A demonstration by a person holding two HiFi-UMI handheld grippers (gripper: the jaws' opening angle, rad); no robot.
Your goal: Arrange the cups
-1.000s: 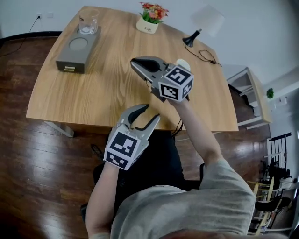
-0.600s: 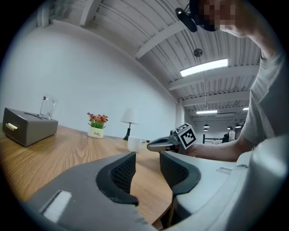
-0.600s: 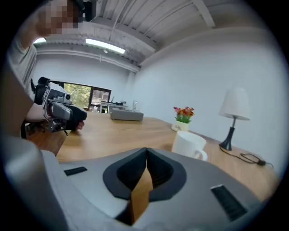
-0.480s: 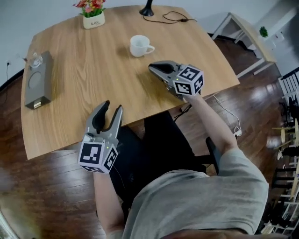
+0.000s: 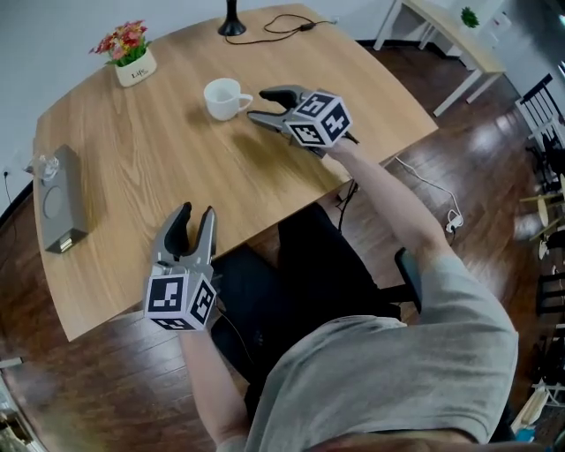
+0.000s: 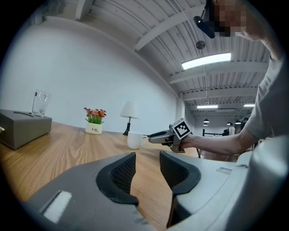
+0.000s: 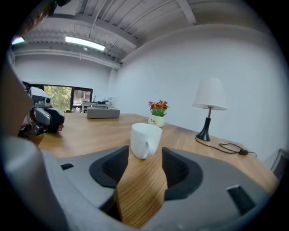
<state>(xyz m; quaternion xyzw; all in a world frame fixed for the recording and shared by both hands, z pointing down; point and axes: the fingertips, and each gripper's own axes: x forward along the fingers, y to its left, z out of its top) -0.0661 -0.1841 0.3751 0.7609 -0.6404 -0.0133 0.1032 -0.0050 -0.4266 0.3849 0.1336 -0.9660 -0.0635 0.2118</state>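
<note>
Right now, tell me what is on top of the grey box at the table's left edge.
A clear glass stands upright at one end of the grey box, next to a round shape on the lid. The box's inside is covered by its closed top.

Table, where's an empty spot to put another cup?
The biggest bare stretch of the table lies between the grey box and the white cup, ahead of the left gripper. Another lies between the flower pot and the lamp base. It is crowded by the cup, where the open right gripper sits.
</note>
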